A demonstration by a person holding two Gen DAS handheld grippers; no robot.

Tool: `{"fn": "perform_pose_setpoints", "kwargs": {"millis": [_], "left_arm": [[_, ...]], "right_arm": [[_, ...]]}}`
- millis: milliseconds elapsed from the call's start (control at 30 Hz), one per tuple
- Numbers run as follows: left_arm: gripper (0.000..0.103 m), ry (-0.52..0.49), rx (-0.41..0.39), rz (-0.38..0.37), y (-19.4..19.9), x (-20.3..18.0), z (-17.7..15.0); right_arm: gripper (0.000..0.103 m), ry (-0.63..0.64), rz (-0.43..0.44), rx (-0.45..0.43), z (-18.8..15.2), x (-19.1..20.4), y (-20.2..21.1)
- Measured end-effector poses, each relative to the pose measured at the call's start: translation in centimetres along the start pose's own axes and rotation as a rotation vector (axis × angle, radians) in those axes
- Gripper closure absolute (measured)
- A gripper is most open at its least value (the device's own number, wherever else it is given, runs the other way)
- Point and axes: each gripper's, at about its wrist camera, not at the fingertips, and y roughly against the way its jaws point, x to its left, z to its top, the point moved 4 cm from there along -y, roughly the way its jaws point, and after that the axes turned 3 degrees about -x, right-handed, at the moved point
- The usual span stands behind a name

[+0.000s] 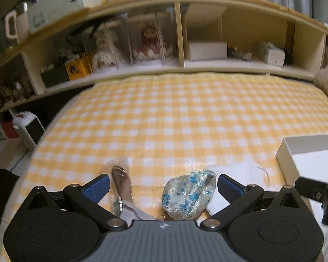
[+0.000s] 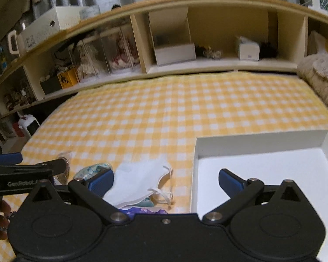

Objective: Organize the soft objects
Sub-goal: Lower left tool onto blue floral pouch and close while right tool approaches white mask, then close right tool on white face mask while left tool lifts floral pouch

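Your left tool (image 1: 163,187) has a matte black linkage: two round discs, angled arms, and silver pivot screws at each joint. Its fingers (image 1: 97,186) carry blue ribbed pads. The centre plate is grey and ribbed, with a small white logo near its top edge.

Your right tool (image 2: 166,182) has the same black discs, arms, silver screws and blue pads (image 2: 102,182), but its centre plate is plain black with one screw. White "GenRobot" lettering shows on the other tool's side.
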Motion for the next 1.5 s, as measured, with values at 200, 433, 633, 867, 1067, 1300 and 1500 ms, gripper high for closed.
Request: {"fn": "perform_pose_setpoints", "kwargs": {"millis": [200,433,633,867,1067,1300,1500], "left_arm": [[0.000,0.003,0.093,-0.024,-4.1,-0.5,-0.9],[0.000,-0.043,0.172,-0.039,-7.4,-1.1,-2.5],[0.000,-0.052,0.192,-0.047,-9.0,-0.6,-3.1],[0.017,-0.021,0.206,-0.098,-10.0,-0.3,-2.9],[0.047,0.026,0.255,-0.165,-10.3,-0.1,-2.9],[0.057,0.082,0.289,-0.167,-10.3,2.3,-2.6],[0.058,0.082,0.298,-0.173,-10.3,3.8,-2.3]], "right_arm": [[0.000,0.026,-0.014,0.069,-1.2,0.5,-3.4],[0.000,0.077,0.033,0.112,-1.7,1.6,-7.1],[0.000,0.184,0.007,0.088,-1.6,2.6,-9.1],[0.003,0.226,-0.002,0.059,-1.0,2.4,-9.3],[0.003,0.273,0.068,0.053,-0.7,4.0,-8.3],[0.009,0.351,0.170,0.134,-2.4,5.9,-9.5],[0.013,0.361,0.188,0.211,-4.2,6.7,-11.6]]}}
